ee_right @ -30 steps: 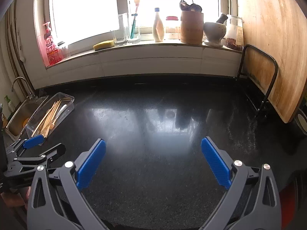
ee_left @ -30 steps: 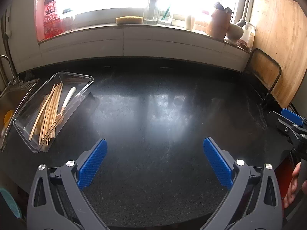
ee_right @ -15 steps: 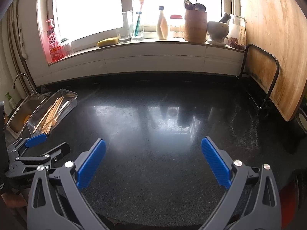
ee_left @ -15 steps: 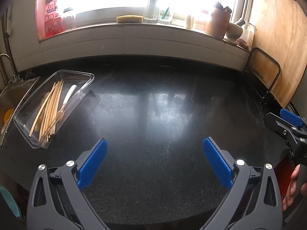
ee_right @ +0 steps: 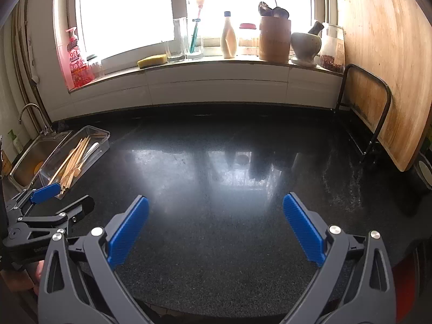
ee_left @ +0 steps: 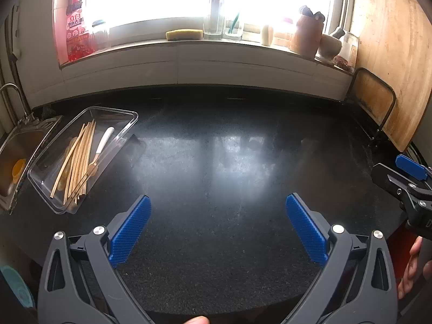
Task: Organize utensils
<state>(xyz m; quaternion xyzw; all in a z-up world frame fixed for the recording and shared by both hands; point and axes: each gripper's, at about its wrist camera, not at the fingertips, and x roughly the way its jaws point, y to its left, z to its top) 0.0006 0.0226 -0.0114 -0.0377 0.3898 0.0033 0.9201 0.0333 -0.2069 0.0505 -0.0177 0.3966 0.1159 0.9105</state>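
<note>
Nearest, the left gripper (ee_left: 217, 232) hangs over the black countertop (ee_left: 216, 162) with its blue-padded fingers spread wide and nothing between them. The right gripper (ee_right: 216, 229) is held the same way, fingers wide apart and empty; in the left wrist view it shows at the right edge, with part of a hand (ee_left: 413, 267) below it.

Farther back on the left, a clear plastic tray (ee_left: 54, 189) lies on the counter just beside the sink (ee_left: 19, 148). In it lie a bundle of wooden chopsticks (ee_left: 78, 162) and a white-handled utensil (ee_left: 104, 141), all lengthwise along the tray. The middle of the counter is bare and shiny.

At the far right a large wooden board (ee_right: 383, 67) leans upright against a black wire rack (ee_right: 378, 113).

Farthest, the windowsill holds a pink bottle (ee_right: 74, 59), a yellow sponge (ee_right: 152, 60), glasses (ee_right: 179, 40), a wooden utensil pot (ee_right: 275, 39) and a mortar with pestle (ee_right: 306, 44).
</note>
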